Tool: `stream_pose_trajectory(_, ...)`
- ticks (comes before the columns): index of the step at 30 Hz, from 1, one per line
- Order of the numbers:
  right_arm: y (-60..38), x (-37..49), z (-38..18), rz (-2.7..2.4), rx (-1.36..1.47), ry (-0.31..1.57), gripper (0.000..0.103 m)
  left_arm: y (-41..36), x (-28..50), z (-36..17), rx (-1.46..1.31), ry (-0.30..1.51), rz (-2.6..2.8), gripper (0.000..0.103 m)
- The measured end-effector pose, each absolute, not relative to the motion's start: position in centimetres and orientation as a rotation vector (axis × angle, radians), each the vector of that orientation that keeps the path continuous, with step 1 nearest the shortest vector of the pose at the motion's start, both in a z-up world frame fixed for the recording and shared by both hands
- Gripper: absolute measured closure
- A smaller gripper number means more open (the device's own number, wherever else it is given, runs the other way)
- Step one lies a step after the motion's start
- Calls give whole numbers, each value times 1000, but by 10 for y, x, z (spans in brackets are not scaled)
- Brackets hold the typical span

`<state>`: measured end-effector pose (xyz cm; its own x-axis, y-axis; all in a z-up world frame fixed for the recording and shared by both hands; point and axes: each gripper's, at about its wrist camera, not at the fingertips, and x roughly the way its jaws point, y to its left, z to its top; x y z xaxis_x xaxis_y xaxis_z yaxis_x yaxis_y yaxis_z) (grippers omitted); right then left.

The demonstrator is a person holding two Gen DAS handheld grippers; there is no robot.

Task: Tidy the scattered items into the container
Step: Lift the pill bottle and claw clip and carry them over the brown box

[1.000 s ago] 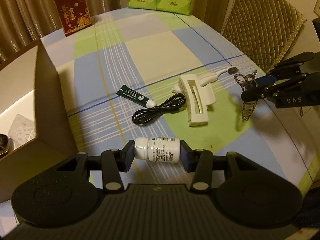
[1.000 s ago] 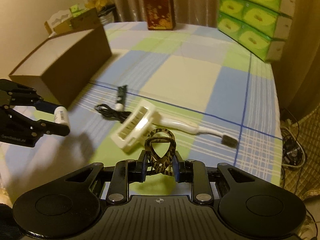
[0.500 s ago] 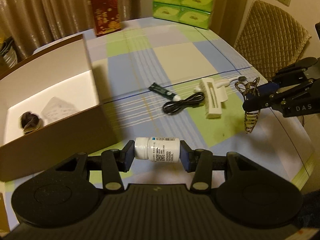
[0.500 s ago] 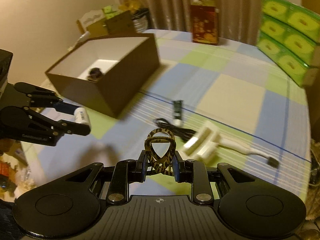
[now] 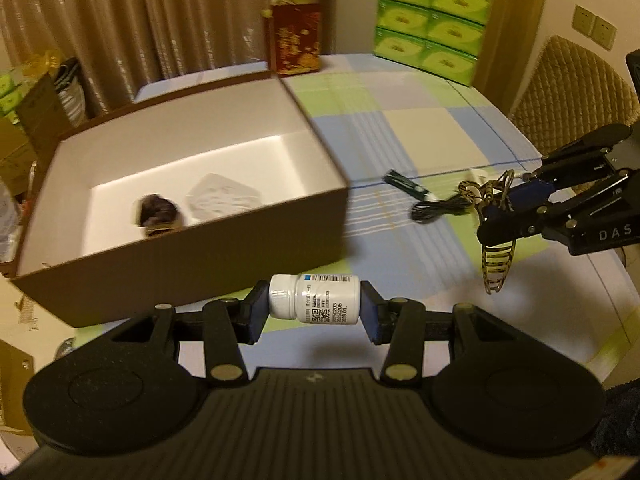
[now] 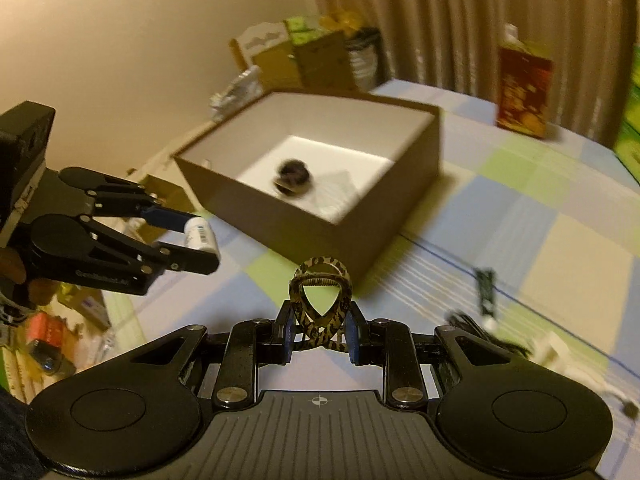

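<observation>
Left wrist view: the left gripper (image 5: 314,306) is clenched on a white pill bottle (image 5: 314,299), gripped end to end and lying sideways between the pads, cap toward the left pad.
Bottle position: in the air, just short of the near wall of the brown box (image 5: 180,264), not over its opening.
Box contents: a dark round item (image 5: 160,214) and a pale crumpled piece (image 5: 222,200) lie on the white floor inside.
Right wrist view: the right gripper (image 6: 319,330) is clamped on a leopard-patterned hair claw clip (image 6: 320,300), whose looped top stands upright above the pads.
Clip position: in the air over the checked cloth of the counter (image 6: 540,208), short of the box's near corner.
Left on the counter: a dark green tube (image 5: 406,186), a coiled black cable (image 5: 438,208) just beside it, and a white brush, blurred at the right edge of the right wrist view.
</observation>
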<state>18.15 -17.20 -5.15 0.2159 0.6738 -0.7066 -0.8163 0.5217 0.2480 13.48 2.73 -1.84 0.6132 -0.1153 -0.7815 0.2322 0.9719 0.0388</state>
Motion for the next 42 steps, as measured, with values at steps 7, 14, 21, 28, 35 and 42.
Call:
stream_pose_trajectory(7, -118, 179, -41, 1118, -193, 833, 81, 71, 138, -1, 156, 852, -171, 61)
stream_pose_trajectory(14, -78, 187, -32, 1133, -211, 791, 81, 104, 151, 10, 191, 828, -169, 61)
stream_pose_trajectory(21, -53, 205, -26, 1096, -207, 770, 81, 131, 171, 17, 241, 808, -164, 61)
stream_pose_trajectory(28, -30, 228, -26, 1053, -198, 771, 81, 155, 200, 21, 281, 794, -154, 61)
stream_pose_trajectory(35, -9, 253, -31, 1008, -214, 788, 81, 172, 235, 16, 299, 799, -157, 61)
stream_pose_trajectory(42, 8, 288, -44, 947, -239, 822, 81, 182, 273, 2, 325, 832, -168, 61)
